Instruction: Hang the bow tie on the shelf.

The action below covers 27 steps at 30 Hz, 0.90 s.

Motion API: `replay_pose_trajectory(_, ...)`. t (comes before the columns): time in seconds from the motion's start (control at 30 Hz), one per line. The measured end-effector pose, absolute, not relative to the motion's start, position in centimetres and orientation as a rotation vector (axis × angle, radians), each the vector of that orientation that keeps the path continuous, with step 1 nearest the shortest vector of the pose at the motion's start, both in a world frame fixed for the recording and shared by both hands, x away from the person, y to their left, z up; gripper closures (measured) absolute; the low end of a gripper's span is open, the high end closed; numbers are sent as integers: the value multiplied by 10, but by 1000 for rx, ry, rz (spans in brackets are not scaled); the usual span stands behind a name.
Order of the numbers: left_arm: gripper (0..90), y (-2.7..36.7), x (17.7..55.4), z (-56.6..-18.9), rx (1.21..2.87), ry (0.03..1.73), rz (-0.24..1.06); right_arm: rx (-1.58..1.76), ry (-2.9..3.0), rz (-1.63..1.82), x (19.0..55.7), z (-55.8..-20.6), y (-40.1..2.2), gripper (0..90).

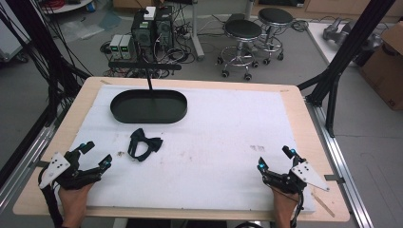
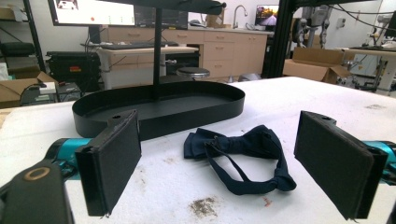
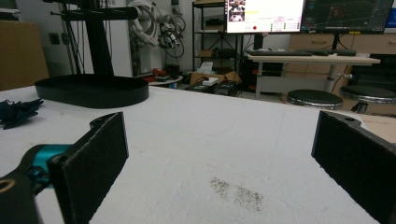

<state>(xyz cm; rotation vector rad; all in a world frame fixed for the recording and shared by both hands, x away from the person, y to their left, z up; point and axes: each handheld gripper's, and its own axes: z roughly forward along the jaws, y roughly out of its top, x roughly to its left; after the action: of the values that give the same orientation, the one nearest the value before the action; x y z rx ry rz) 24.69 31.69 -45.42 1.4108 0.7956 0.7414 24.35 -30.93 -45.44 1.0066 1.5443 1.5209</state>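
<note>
White mat (image 1: 218, 137): bow tie's (image 1: 144, 144) strap seemingly looped, left tool (image 1: 96, 155) spread.

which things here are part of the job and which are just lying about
In the job:
- dark blue bow tie, nearest the open left gripper
- black oval tray with its post stand
- open right gripper

Lying about:
- two stools
- computer towers
- cardboard box
</note>
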Motion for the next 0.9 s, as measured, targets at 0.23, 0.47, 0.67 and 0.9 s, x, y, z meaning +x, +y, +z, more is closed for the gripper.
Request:
replay_pose_trajectory(0.23,155,317,247,-454,1415,790,734,989,1538,1522,243,-455,-310,26)
replay_pose_trajectory(0.47,155,318,250,-454,1419,811,713,983,1534,1525,242,-455,-310,26)
replay_pose_trajectory(0.67,153,317,250,-453,1435,804,710,987,1537,1526,243,-455,-310,27)
replay_pose_trajectory(0.9,153,317,252,-452,1448,813,701,994,1537,1523,243,-455,-309,27)
